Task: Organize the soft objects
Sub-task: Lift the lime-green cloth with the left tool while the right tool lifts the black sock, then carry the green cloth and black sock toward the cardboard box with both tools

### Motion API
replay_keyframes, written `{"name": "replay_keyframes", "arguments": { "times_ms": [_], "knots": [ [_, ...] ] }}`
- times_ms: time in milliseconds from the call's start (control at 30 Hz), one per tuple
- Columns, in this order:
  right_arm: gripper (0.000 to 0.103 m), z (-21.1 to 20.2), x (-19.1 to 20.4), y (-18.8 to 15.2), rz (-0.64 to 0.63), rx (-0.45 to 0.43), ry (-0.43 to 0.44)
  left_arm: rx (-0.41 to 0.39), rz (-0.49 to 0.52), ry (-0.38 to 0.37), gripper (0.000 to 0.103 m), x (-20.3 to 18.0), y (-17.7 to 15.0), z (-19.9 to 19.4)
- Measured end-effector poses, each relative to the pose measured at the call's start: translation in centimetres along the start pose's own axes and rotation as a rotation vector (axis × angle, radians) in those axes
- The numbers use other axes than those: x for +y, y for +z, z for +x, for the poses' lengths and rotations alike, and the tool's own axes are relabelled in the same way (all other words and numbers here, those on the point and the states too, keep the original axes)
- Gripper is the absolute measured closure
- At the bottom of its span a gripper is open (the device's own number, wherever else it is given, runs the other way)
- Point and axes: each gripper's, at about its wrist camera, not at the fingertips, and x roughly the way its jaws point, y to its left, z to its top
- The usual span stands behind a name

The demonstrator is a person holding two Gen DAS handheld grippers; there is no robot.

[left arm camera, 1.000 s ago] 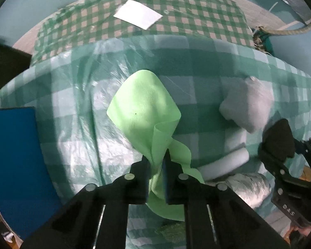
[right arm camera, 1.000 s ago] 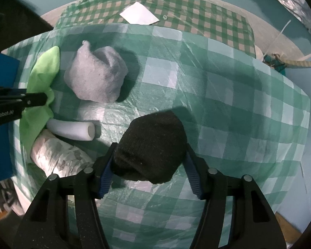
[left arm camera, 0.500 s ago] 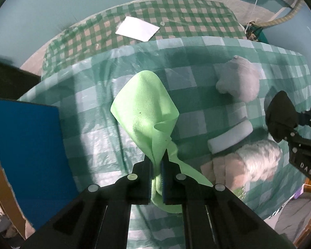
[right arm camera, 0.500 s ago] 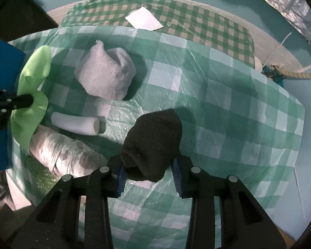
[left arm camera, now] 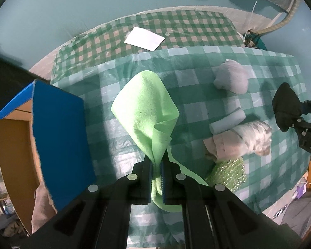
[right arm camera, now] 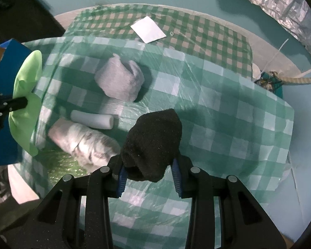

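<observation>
1. Above the left edge of the checked green plastic tablecloth [left arm camera: 197,95], a light-green fleece cloth [left arm camera: 145,112] hung clamped in the left gripper [left arm camera: 156,166], beside an open blue cardboard box [left arm camera: 58,128].
2. Nearer the middle, the right gripper [right arm camera: 148,176] was clamped on a black knitted sock [right arm camera: 153,141], held clear of the cloth.
3. By my reading, a grey sock [right arm camera: 120,83], a white foam roll [right arm camera: 92,119] and a pale bundle [right arm camera: 83,141] lay unsorted.
4. Most of the box's inside was hidden.

Teal floor [left arm camera: 51,16]; green-checked tablecloth [right arm camera: 228,112] over table; silver foil sheet [right arm camera: 280,6] at far right.
</observation>
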Motion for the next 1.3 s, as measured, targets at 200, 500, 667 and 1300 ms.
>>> {"name": "replay_keyframes", "arguments": {
  "times_ms": [200,500,667,1300],
  "knots": [
    [0.068,-2.0,1.0,0.0,-0.028,-0.023,0.011,-0.022,0.01,-0.007,0.096,0.2,-0.9,-1.5],
    [0.068,-4.7,2.9,0.2,-0.067,-0.051,0.031,-0.044,-0.003,-0.025,0.096,0.6,-2.3,-3.5],
    [0.068,-5.5,3.9,0.3,-0.089,-0.058,0.035,-0.069,0.0,-0.032,0.096,0.9,-3.2,-5.0],
    [0.068,-9.2,9.3,1.5,-0.189,-0.098,0.062,-0.121,-0.073,-0.023,0.096,3.7,-5.7,-8.7]
  ]
}}
